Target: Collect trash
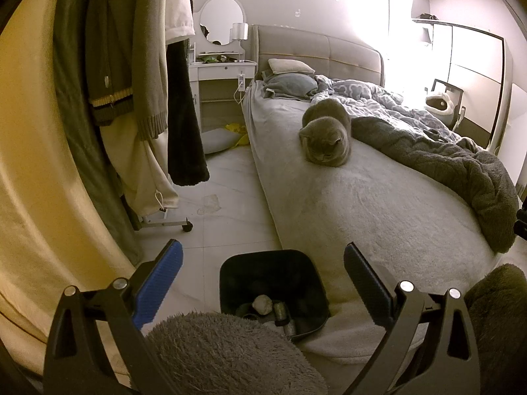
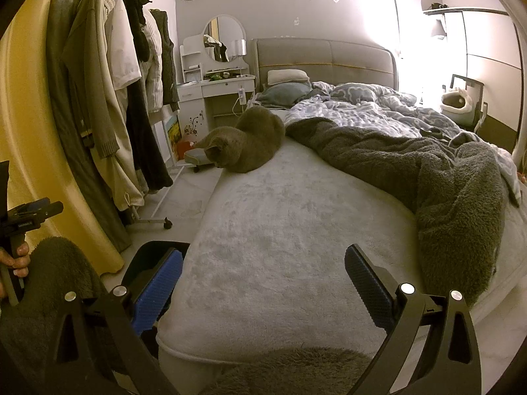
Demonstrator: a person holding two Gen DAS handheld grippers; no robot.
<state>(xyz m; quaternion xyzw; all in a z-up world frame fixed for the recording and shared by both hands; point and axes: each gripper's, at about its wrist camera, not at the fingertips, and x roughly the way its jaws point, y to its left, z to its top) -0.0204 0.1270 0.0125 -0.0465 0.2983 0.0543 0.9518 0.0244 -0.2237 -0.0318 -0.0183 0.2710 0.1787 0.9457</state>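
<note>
We find the left gripper (image 1: 263,283) spread wide and holding nothing, poised above the black trash bin (image 1: 275,291), which stands on the pale tile floor (image 1: 227,204) hard against the foot corner of the bed (image 1: 362,204). The bin holds a crumpled wad (image 1: 262,304) and other dark items we cannot identify. A floor corridor runs between the bed's side edge and the wheeled clothes rack (image 1: 131,82). The right gripper (image 2: 263,286) is likewise spread wide and holds nothing, over the mattress corner. Only the left view shows the bin's contents; the right view shows just its rim (image 2: 154,247). The right view alone shows the person's left hand (image 2: 16,260). A grey cat (image 2: 245,141) lies at the bed's side edge.
</note>
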